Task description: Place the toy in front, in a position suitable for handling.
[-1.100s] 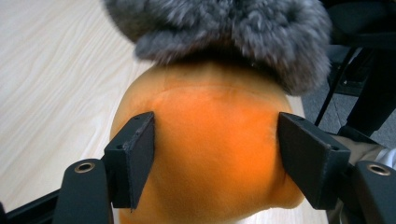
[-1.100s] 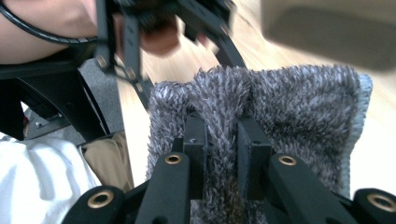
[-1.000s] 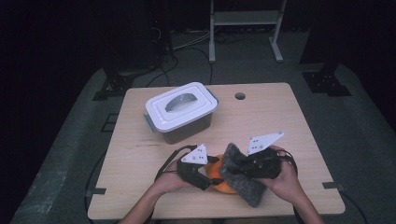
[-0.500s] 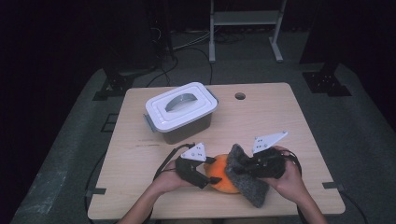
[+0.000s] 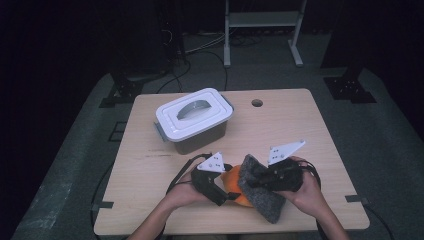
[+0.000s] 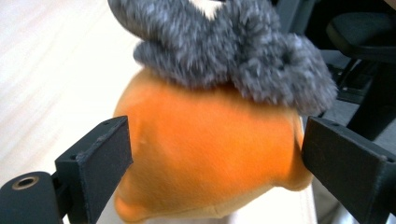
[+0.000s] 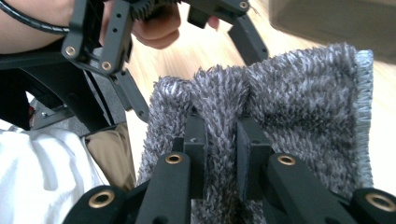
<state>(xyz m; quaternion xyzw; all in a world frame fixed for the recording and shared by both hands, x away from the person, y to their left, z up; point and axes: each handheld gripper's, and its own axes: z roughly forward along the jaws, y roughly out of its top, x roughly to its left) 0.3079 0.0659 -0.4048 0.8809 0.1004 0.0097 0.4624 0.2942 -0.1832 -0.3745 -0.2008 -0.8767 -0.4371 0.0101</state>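
Observation:
An orange plush toy lies at the table's front edge. My left gripper straddles it from the left. Its jaws have just been opening and now stand wide on either side of the toy, loose around it. A grey shaggy cloth drapes over the toy's right side and over its top. My right gripper is shut on a pinched fold of that cloth, just right of the toy.
A storage box with a white handled lid stands behind the hands at mid-table. A round cable hole sits near the far edge of the wooden table. A metal stand is on the floor beyond.
The right gripper has shifted the grey cloth slightly up and left against the orange toy. The left hand has stayed where it was.

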